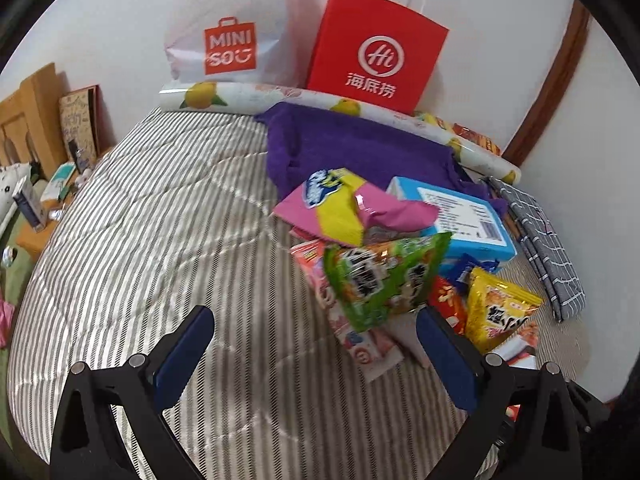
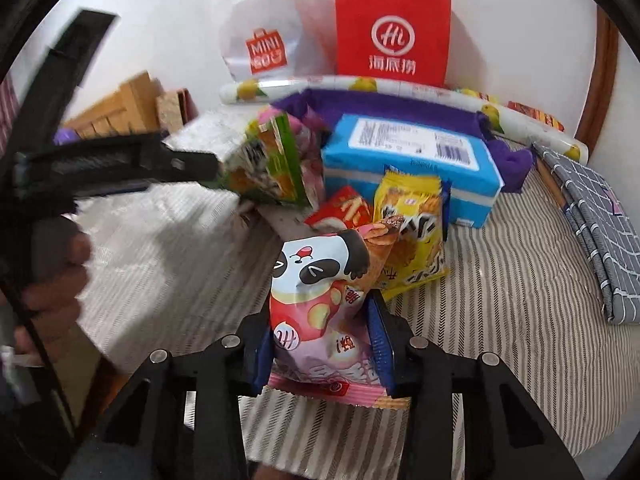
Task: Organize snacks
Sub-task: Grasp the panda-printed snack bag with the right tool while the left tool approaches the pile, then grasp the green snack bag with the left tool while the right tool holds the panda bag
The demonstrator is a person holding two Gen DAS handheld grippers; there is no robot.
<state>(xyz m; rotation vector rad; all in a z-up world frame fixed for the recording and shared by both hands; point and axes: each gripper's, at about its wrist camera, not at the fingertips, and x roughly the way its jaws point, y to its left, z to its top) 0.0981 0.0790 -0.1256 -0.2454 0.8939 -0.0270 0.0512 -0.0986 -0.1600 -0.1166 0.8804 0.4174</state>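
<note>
While right gripper clamps pink panda-print snack packet, left gripper hangs released beside green foil packet; pick-up step; next: lift, sort.

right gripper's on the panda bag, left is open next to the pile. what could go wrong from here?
1. The right gripper pinches the puffy panda snack bag across its middle; the air-filled pack could slip out or get crushed.
2. The open left gripper hovers at the leaning green snack bag; a nudge could topple the loose pile.
3. In the right wrist view the left gripper sits close, so the two could collide.
</note>
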